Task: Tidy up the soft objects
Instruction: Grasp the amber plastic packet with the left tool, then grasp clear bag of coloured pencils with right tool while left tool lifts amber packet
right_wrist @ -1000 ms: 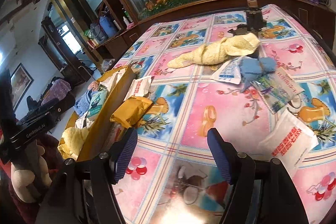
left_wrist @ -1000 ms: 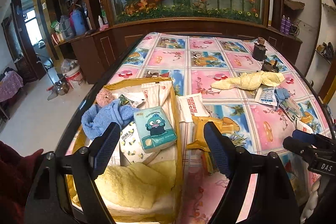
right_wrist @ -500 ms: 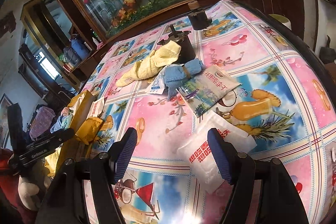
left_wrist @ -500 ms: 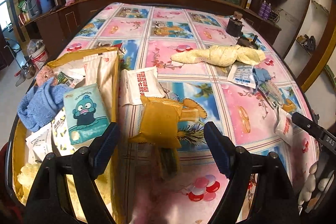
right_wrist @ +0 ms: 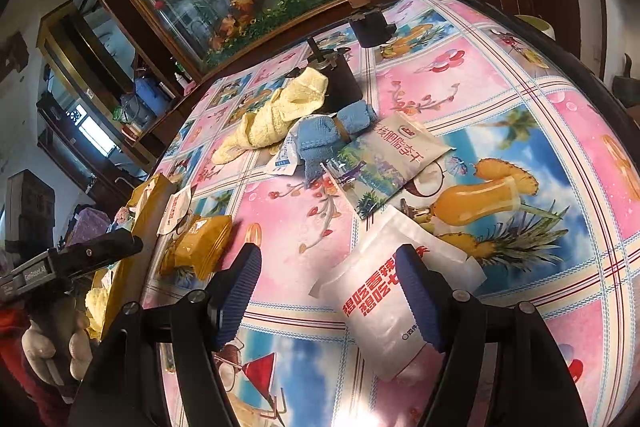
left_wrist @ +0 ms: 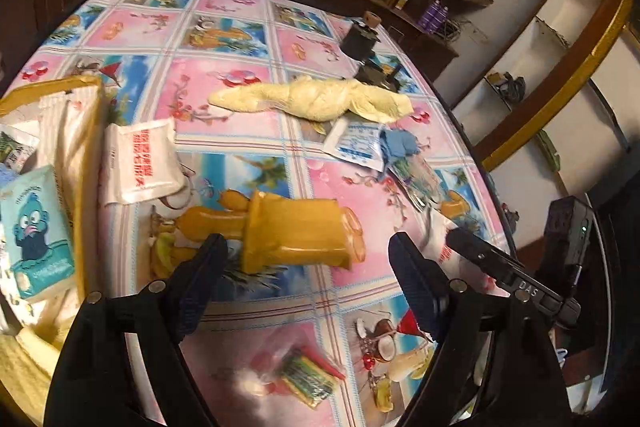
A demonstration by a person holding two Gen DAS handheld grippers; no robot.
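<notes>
Left gripper (left_wrist: 306, 259) spread wide, right gripper (right_wrist: 328, 279) wide over white pouch (right_wrist: 394, 291), red Chinese print, perhaps snacks

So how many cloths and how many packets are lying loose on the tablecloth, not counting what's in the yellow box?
Cloths: 2 (yellow towel, blue cloth)
Packets: 6 (white packet, second white packet, yellow packet, blue-white sachet, green printed packet, small clear packet)
Total: 8
</notes>
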